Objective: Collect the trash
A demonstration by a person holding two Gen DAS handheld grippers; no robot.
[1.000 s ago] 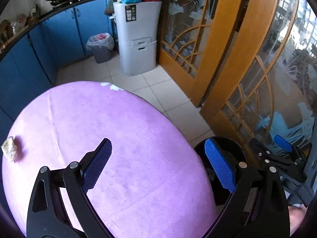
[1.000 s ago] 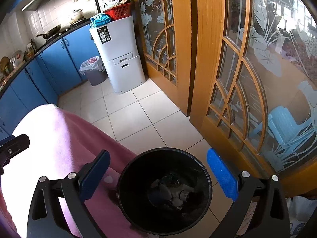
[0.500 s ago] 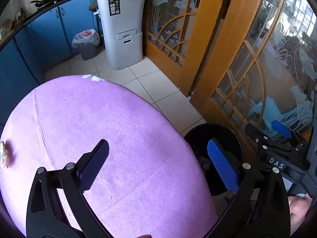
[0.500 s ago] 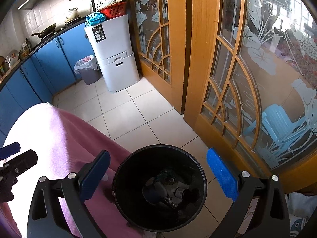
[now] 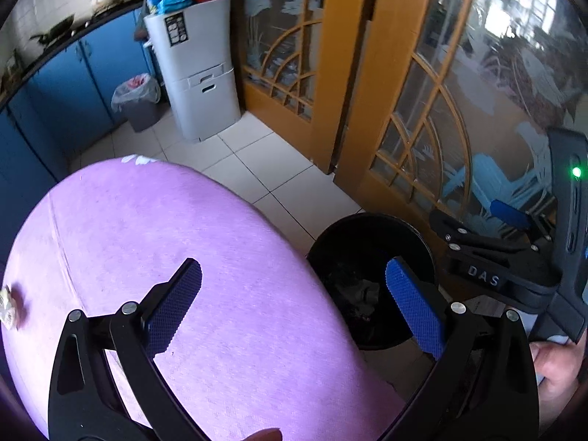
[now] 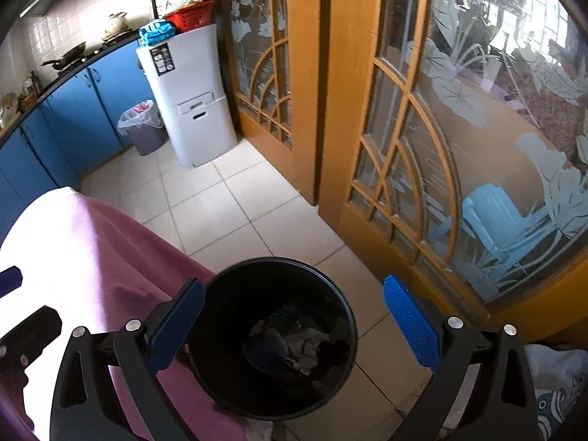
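- The round table under a purple cloth point(image 5: 154, 242) fills the lower left of the left wrist view; in the right wrist view only its draped edge shows at the left.
- The black bin point(image 6: 272, 334) stands on the tiled floor just beside the table edge, low and central in the right wrist view. Rubbish already lies at its bottom, too dark to name piece by piece.
- The right gripper point(image 6: 292, 325) hangs above the bin mouth, jaws spread wide with nothing between them.
- The left gripper point(image 5: 294, 303) hovers over the table's right edge, jaws equally wide and empty.
- The crumpled scrap point(image 5: 8, 307), pale and small, lies on the cloth at the far left edge of the left wrist view.
- The move to come turns, I judge, on this: the scrap sits well apart from the left gripper's jaws, off to their left across the cloth, and farther again from the right gripper. So the left hand is the nearer one.
- The scrap is cut by the frame edge and blurred, so its long axis and material cannot be told. It does not show in the right wrist view at all.
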